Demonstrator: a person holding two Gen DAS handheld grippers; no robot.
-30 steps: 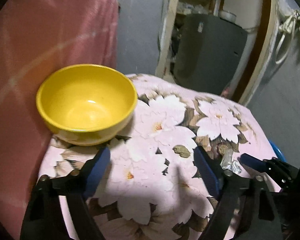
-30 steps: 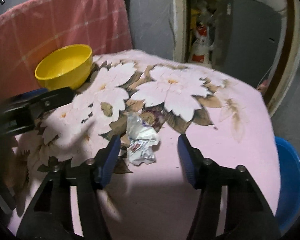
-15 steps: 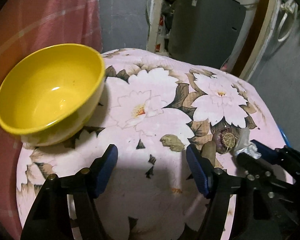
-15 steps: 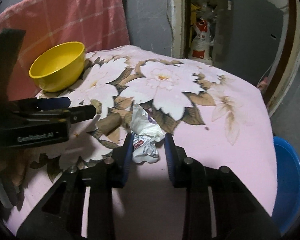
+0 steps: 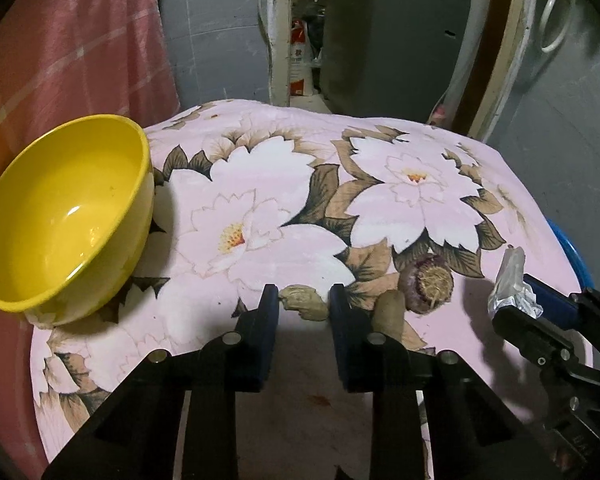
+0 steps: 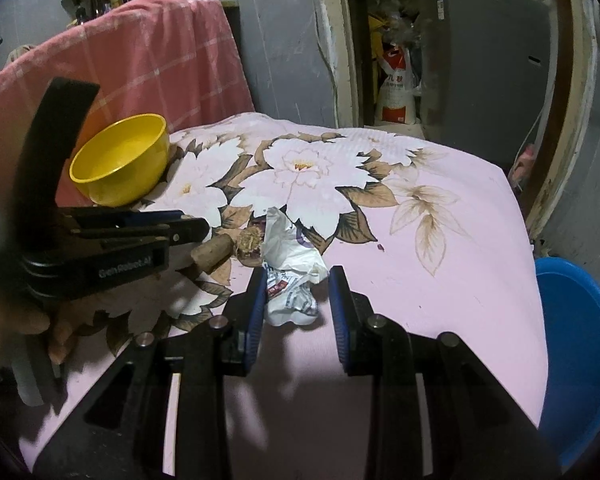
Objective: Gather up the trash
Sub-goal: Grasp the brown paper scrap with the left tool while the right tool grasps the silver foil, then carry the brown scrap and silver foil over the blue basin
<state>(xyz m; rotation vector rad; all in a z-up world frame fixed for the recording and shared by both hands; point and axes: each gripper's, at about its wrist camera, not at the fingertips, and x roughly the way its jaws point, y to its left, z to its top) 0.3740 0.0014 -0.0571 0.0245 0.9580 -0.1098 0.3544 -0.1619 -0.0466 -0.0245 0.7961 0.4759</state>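
On the pink floral cloth (image 5: 380, 140), a small tan scrap (image 5: 302, 305) lies between the blue pads of my left gripper (image 5: 304, 300). Its jaws are closing and both pads touch the scrap. Beside it lie a purple bulb end with dry roots (image 5: 428, 284) and a brown stub (image 5: 388, 312). My right gripper (image 6: 296, 300) is shut on a crumpled white wrapper (image 6: 292, 280), which sticks up from its tip in the left wrist view as the wrapper (image 5: 510, 280). A yellow bowl (image 5: 68, 216) stands at the table's left edge.
A blue basin (image 6: 576, 360) sits below the table's right edge. A pink checked towel (image 6: 140, 56) hangs behind the bowl (image 6: 120, 160). A grey cabinet (image 5: 392, 36) and sacks fill the doorway beyond. A person's hand (image 6: 16, 320) holds the left gripper (image 6: 200, 228).
My left gripper moved forward and down over the tan scrap and its jaws narrowed from wide to nearly together. The right gripper's jaws closed on the wrapper.
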